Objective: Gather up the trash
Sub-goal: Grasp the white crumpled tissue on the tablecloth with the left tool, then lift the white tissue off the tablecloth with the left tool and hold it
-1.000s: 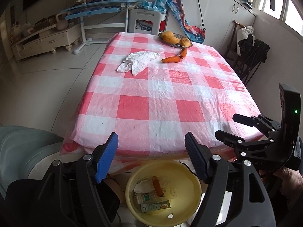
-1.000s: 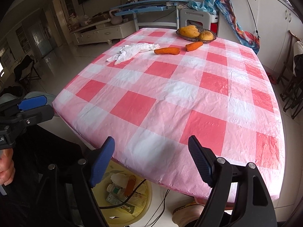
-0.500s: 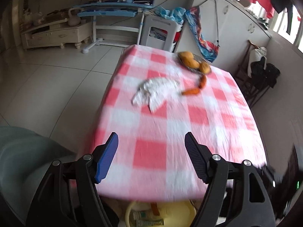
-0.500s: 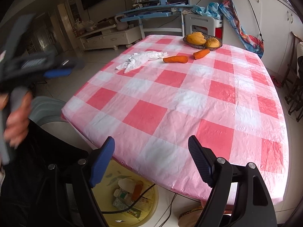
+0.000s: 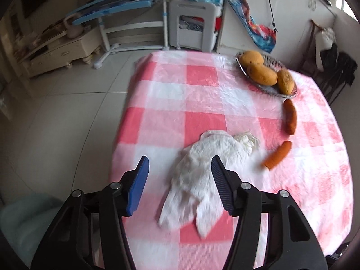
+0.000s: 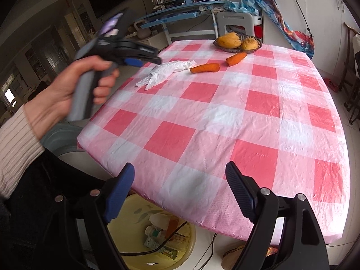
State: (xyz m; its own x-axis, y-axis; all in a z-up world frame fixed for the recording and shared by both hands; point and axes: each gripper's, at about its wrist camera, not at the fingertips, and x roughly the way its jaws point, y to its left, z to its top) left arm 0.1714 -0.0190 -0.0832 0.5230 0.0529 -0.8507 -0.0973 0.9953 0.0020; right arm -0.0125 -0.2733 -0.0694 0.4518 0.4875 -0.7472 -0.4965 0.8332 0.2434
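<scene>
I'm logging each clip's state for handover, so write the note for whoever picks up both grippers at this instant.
Left gripper: over the crumpled white tissue, jaws closing, tissue between them but not yet pinched.
Right gripper: jaws open and empty, at the near table edge above the yellow basin.
Done: the basin on the floor already holds bottles, wrappers and one carrot piece.
Left: grip the tissue and drop it in the basin. Two carrot pieces lie on the checked tablecloth by the fruit basket; probably trash too.
</scene>
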